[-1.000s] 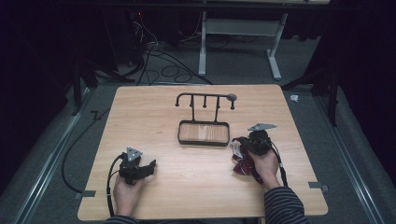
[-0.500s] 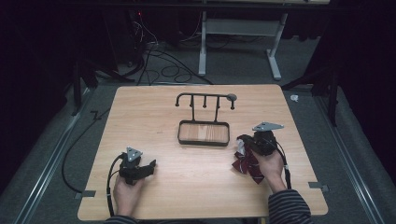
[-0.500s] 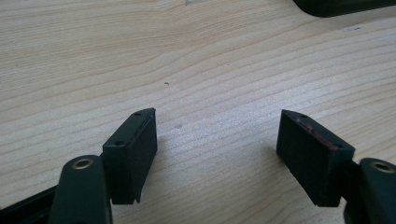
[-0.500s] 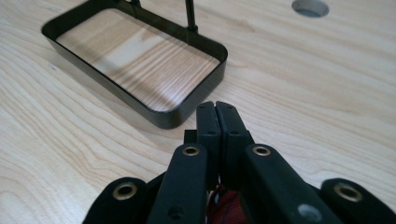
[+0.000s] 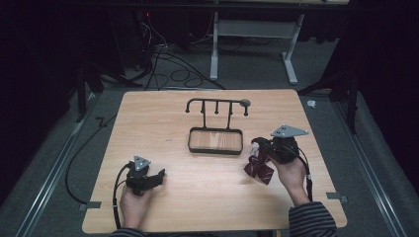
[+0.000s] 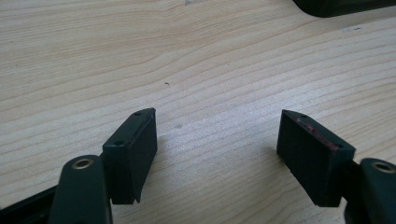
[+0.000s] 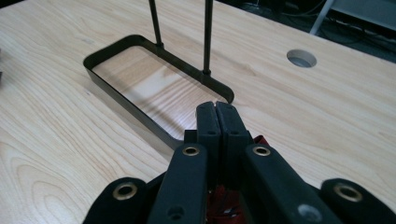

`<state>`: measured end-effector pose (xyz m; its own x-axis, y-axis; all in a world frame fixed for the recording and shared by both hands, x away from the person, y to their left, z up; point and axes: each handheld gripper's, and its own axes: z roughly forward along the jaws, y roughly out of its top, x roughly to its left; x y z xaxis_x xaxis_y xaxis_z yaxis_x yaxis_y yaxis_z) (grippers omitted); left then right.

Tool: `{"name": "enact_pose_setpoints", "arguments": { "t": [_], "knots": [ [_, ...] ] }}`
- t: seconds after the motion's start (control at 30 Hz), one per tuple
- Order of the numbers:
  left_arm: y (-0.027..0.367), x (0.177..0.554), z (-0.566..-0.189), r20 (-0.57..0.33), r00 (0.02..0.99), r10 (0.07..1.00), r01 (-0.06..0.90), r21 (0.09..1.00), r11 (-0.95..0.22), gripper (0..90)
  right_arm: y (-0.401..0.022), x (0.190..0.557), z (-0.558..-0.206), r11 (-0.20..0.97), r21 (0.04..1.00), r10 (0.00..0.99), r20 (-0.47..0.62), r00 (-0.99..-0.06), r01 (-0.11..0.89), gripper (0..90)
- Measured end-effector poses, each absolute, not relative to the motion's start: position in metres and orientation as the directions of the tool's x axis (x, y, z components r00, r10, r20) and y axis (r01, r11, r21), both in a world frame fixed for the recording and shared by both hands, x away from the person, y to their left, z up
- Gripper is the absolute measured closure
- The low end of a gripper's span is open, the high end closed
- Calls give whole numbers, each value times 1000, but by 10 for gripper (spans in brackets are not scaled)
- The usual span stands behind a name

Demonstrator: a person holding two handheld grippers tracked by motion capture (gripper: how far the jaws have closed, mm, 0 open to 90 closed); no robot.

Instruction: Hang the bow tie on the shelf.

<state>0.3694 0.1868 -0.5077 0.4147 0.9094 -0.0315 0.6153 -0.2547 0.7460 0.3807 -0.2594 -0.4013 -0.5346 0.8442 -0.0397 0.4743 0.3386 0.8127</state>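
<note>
A black hook rack [image 5: 216,103] rises from a black-rimmed tray [image 5: 189,141] near the table's middle; the tray's rim [image 7: 122,105] lies just ahead of my right gripper. My right gripper [image 5: 257,147] is held above the table to the right of the tray, shut on a dark red piece of cloth [image 5: 258,166] that hangs below it. In the right gripper view the jaws [image 7: 216,108] are pressed together, with a bit of red cloth [image 7: 259,139] peeking out beside them. My left gripper [image 5: 158,175] rests on the table at the front left, open, with bare wood between its jaws [image 6: 217,135].
The wooden table [image 5: 148,123] has a round hole [image 7: 301,58] behind the rack. Cables [image 5: 163,54] and a white desk frame [image 5: 252,37] stand on the dark floor beyond the far edge. A small white scrap [image 5: 311,103] lies off the table's right far corner.
My right gripper has risen and shifted slightly toward the far side, lifting the red cloth off the table. The left gripper has stayed put.
</note>
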Motion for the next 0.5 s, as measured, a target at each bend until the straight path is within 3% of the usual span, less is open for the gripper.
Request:
{"name": "enact_pose_setpoints", "arguments": {
  "t": [0.5],
  "knots": [
    [187,369,-508,-32,416,909,616,745,-256,291,-248,374,-376,307,863,813,-18,-582,402,900]
  ]
}}
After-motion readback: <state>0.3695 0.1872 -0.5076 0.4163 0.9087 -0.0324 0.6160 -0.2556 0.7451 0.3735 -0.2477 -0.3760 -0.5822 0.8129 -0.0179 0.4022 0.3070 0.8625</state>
